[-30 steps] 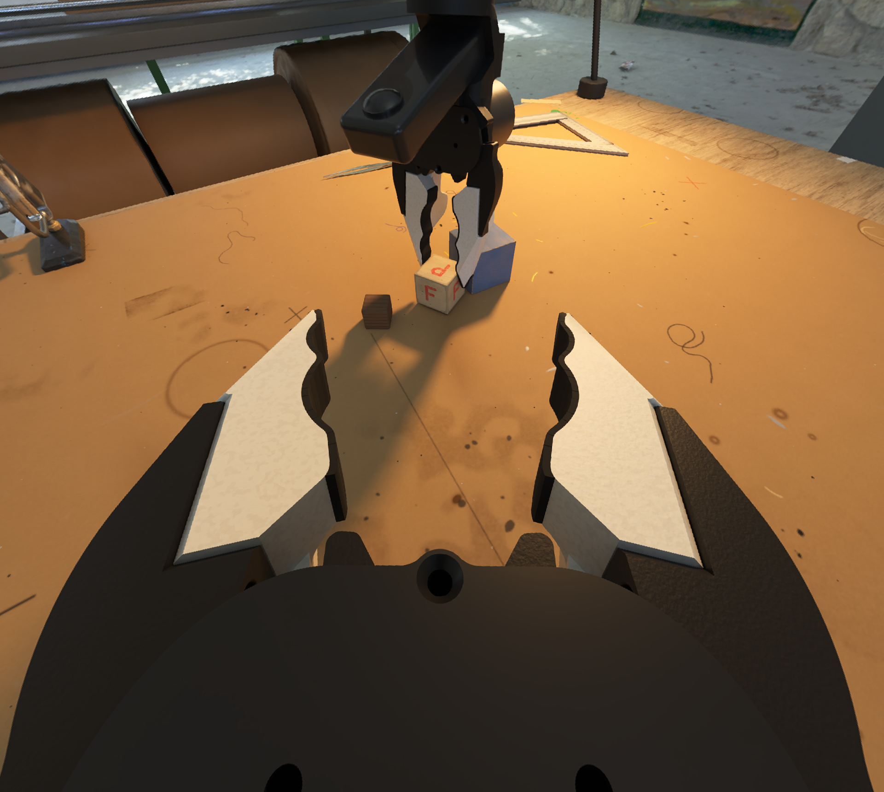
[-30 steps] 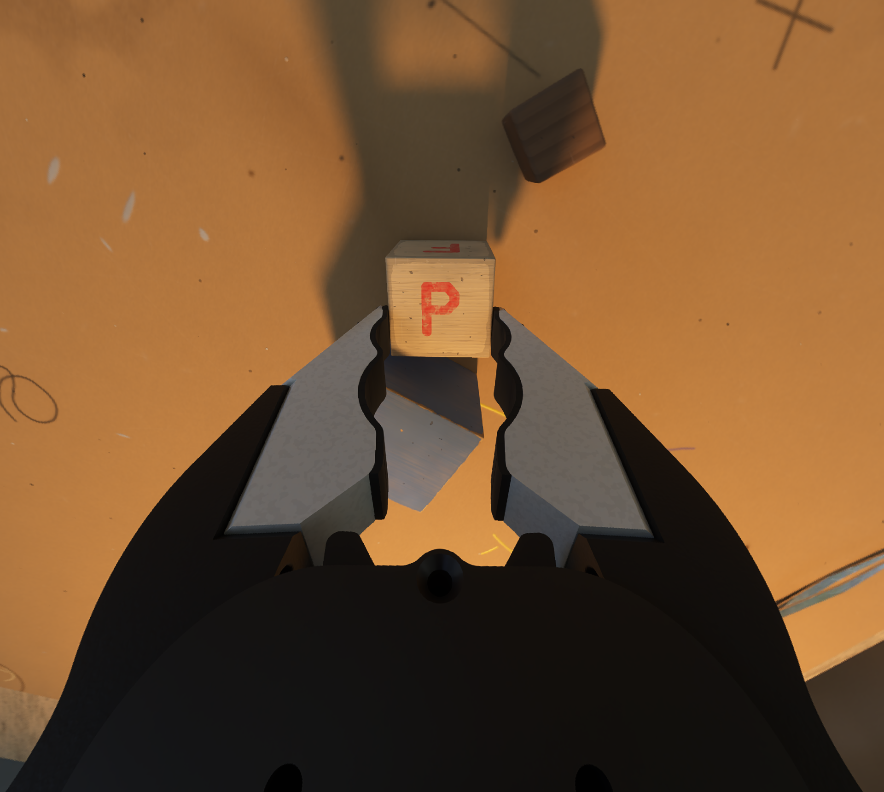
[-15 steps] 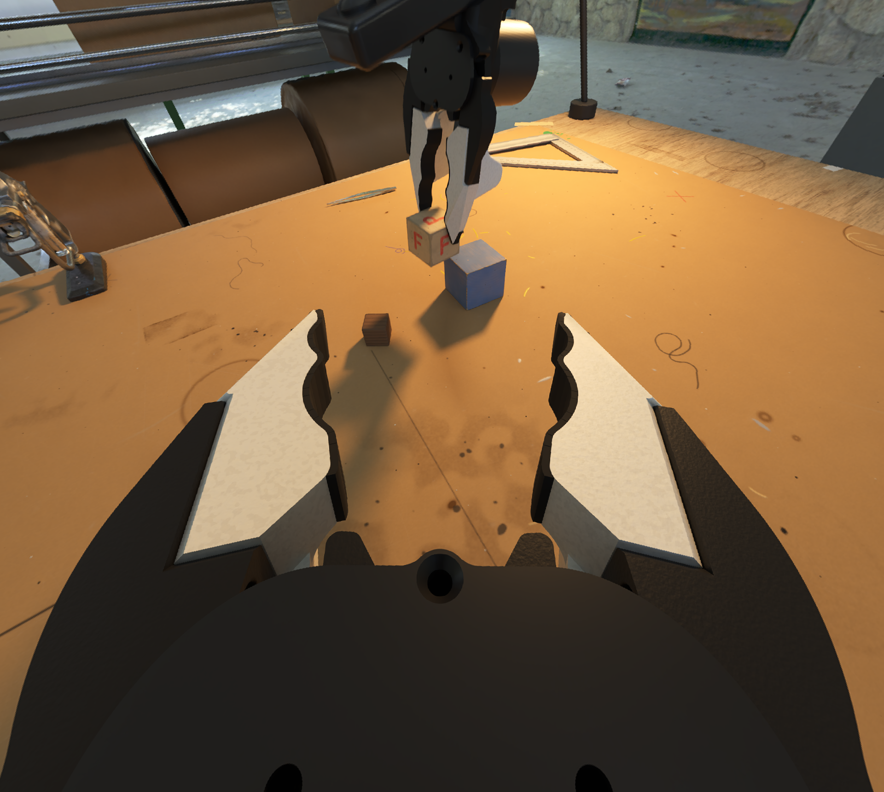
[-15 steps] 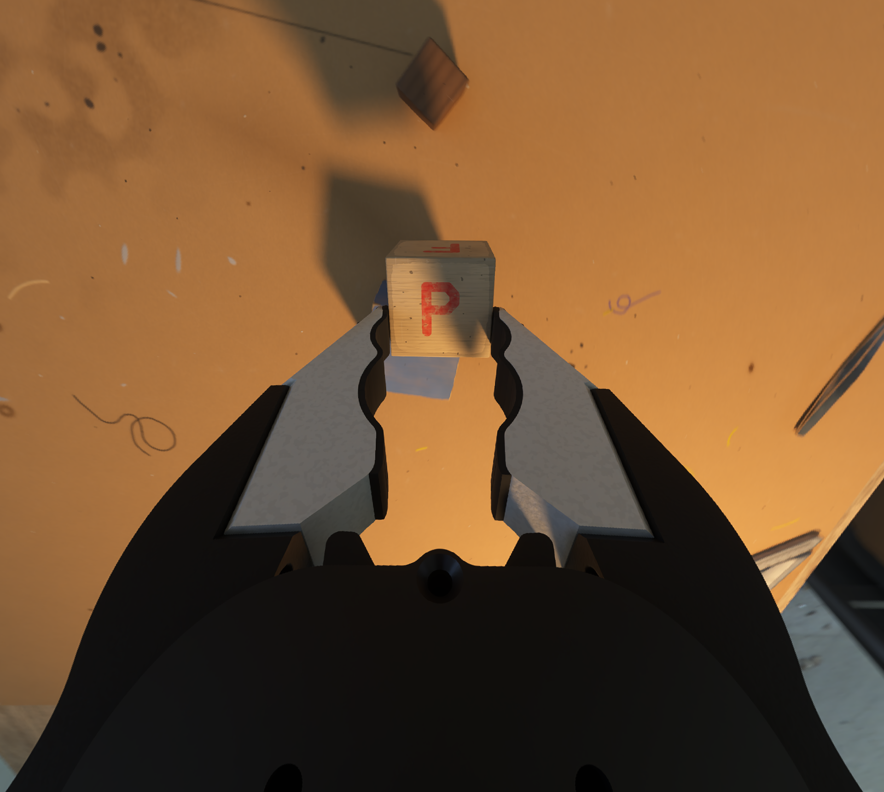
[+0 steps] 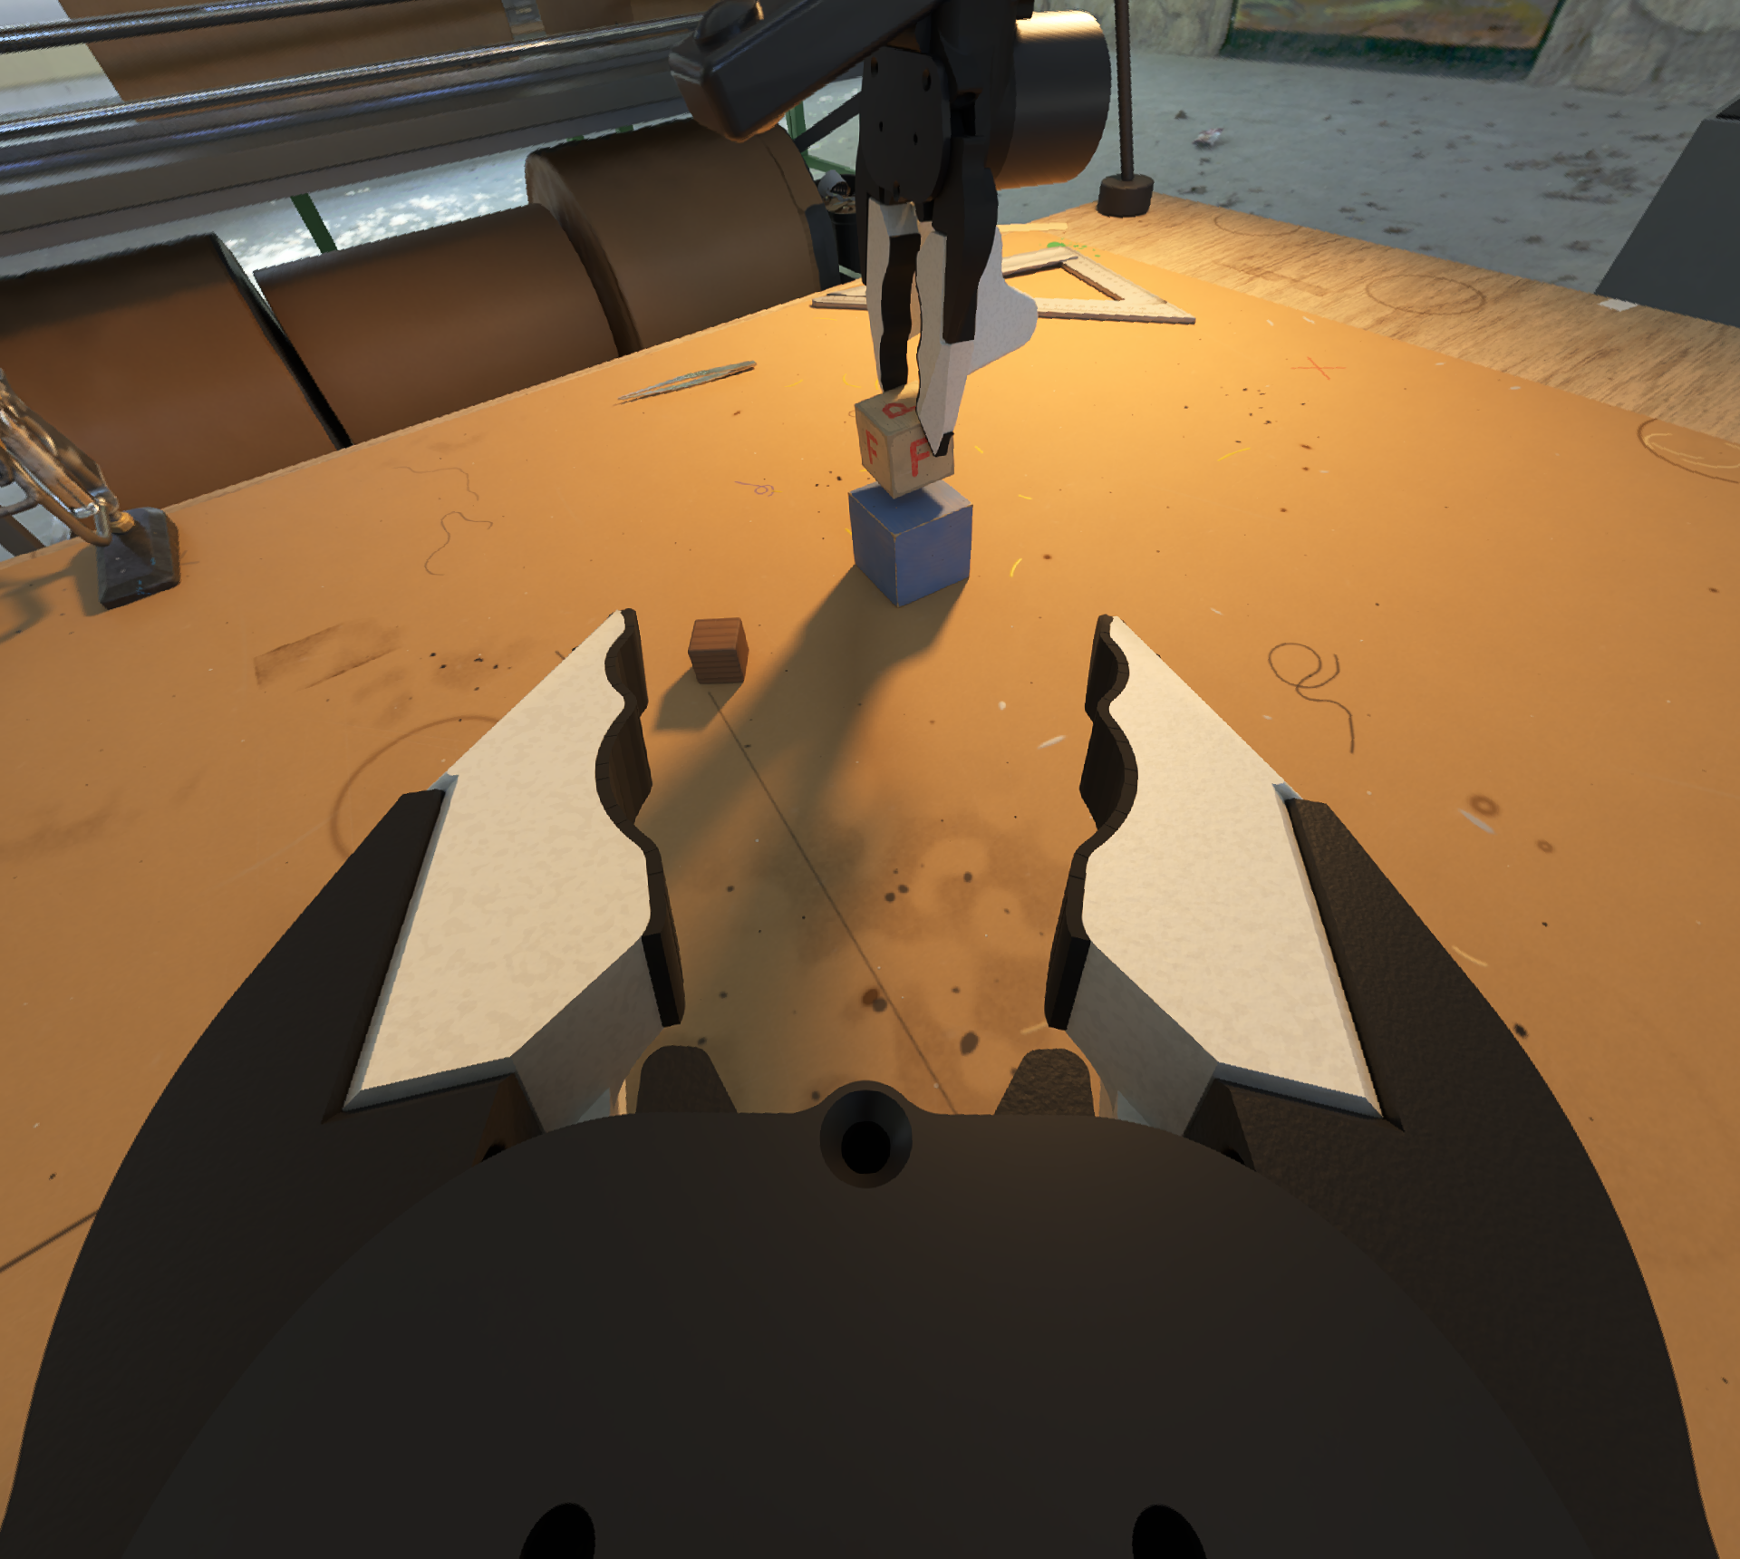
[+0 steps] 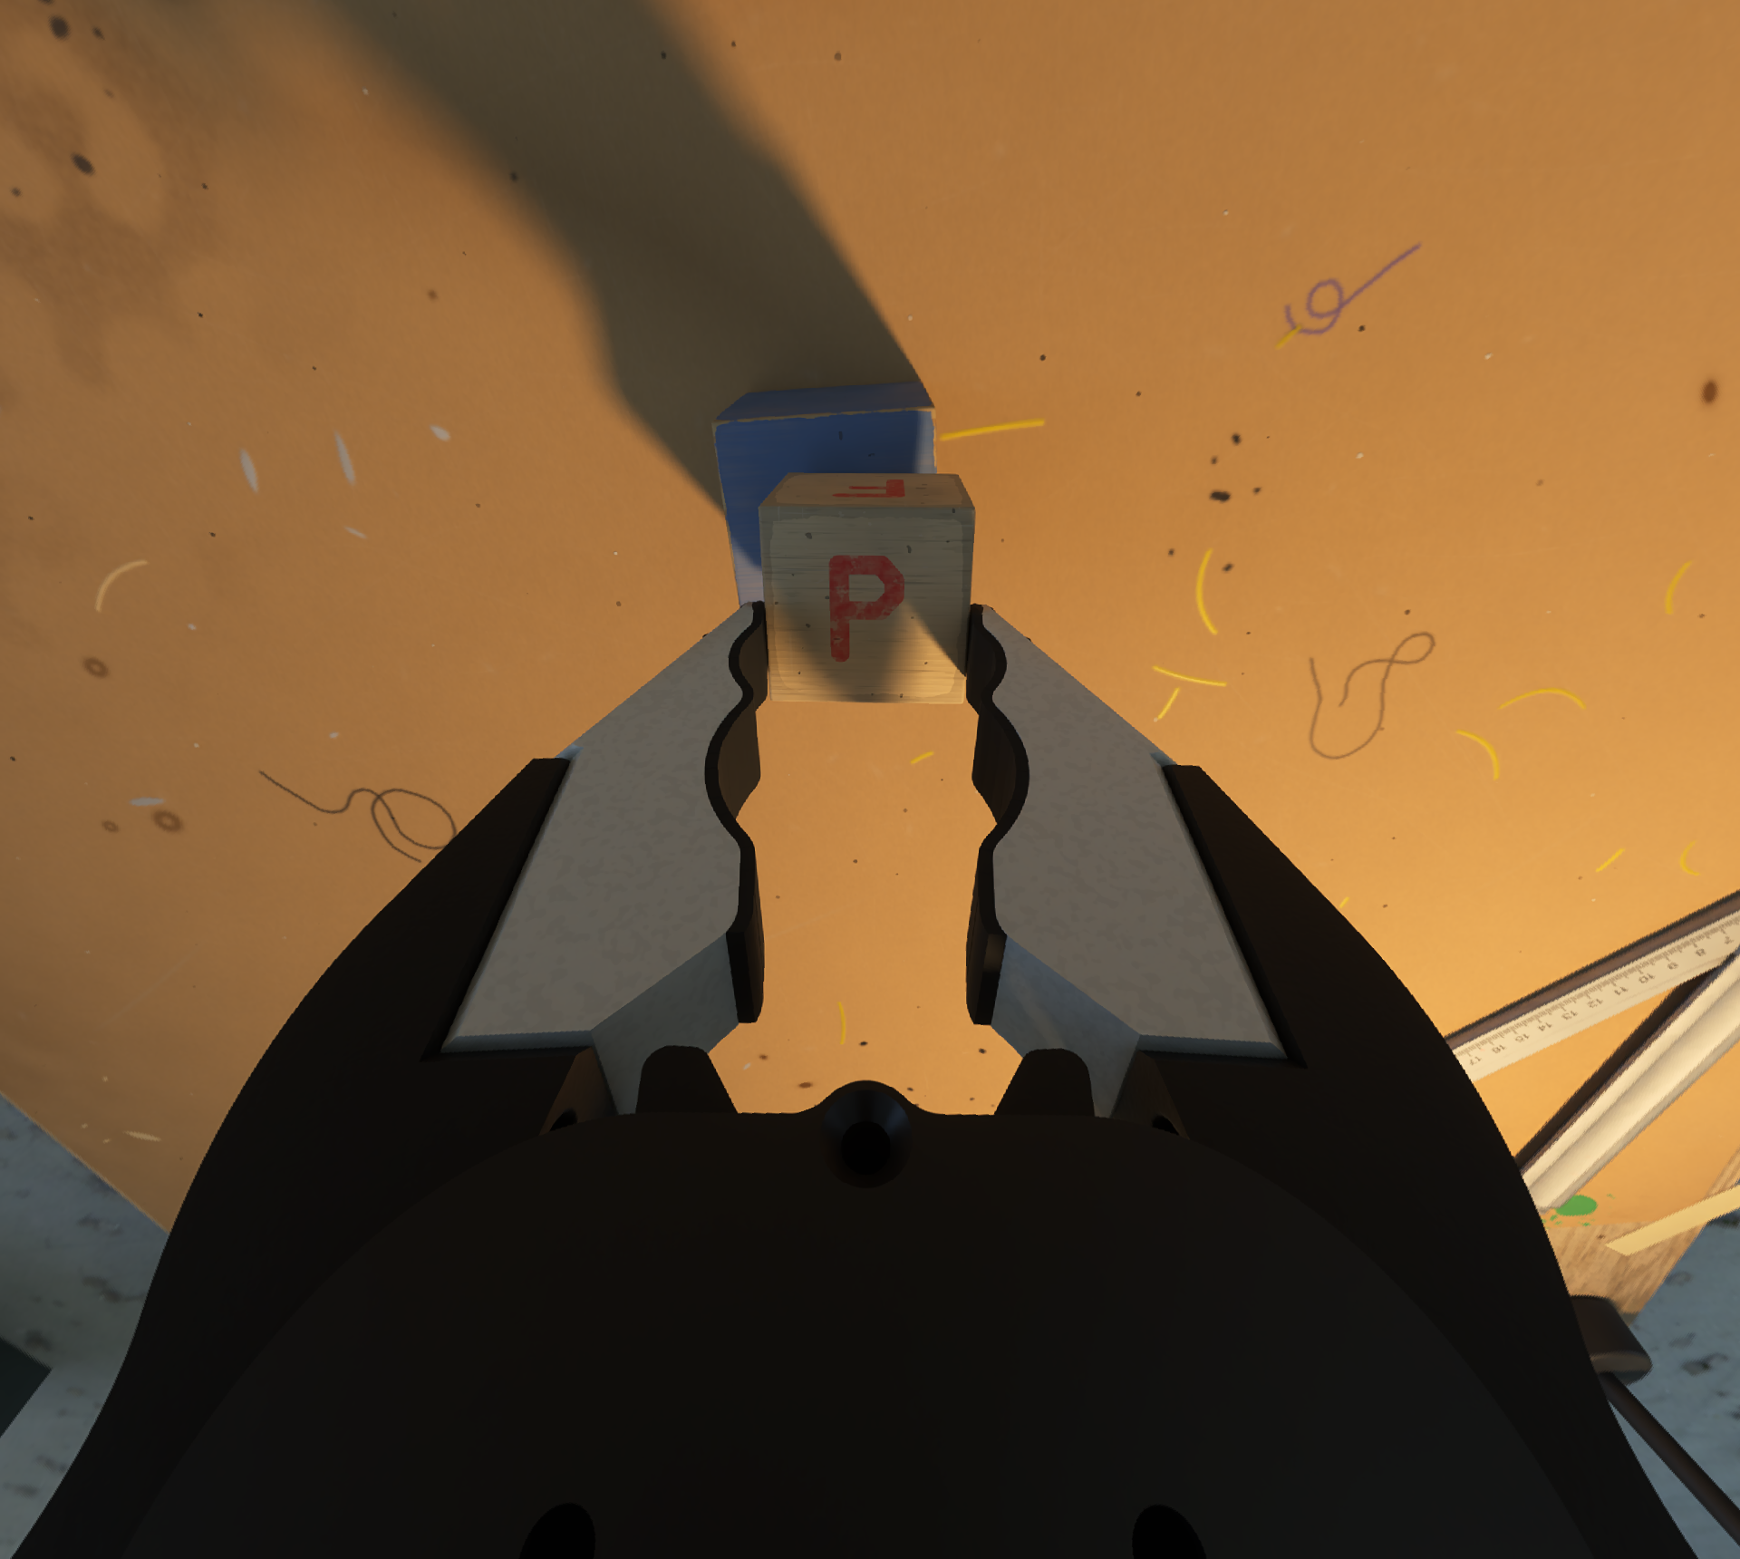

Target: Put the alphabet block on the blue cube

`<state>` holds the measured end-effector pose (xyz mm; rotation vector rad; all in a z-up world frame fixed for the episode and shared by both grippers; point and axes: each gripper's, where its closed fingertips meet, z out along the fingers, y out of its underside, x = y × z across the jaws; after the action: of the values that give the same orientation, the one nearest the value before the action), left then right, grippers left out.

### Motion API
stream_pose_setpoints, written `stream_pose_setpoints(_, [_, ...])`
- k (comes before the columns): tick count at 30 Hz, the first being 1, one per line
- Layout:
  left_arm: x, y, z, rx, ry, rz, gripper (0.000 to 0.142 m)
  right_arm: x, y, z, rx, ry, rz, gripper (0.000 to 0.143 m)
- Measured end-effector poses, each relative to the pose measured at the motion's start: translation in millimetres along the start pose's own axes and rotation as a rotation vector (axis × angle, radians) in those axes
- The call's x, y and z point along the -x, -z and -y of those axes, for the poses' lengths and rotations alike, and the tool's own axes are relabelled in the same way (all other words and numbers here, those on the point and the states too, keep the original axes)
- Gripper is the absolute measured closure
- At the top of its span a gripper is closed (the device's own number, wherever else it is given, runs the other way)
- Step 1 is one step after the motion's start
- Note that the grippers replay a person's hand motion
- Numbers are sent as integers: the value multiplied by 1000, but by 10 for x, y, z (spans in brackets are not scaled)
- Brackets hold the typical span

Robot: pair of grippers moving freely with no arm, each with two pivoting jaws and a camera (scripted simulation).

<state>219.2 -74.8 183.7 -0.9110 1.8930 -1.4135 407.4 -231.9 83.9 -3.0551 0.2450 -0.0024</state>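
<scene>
Orange tabletop (image 5: 1224,666) (scribbled, stained); right gripper (image 6: 864,619) clamps alphabet block (image 6: 866,600), left gripper (image 5: 866,638) gapes

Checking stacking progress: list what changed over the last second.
The right gripper lifted the alphabet block off the table and carried it over the blue cube, jaws clamped throughout. The left gripper stayed open; the brown block stayed put.

Right tongs (image 6: 864,647) clamped, pointing down; left tongs (image 5: 866,666) agape, low.
</scene>
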Motion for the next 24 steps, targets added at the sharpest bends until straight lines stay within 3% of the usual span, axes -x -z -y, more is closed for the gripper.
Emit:
stream_pose_setpoints(23, [18,-27,-43,15,5,-1,48,85,-98,15,80,73,41,101])
stream_pose_setpoints(24, [16,-27,-41,15,5,-1,48,82,-93,22,75,81,38,95])
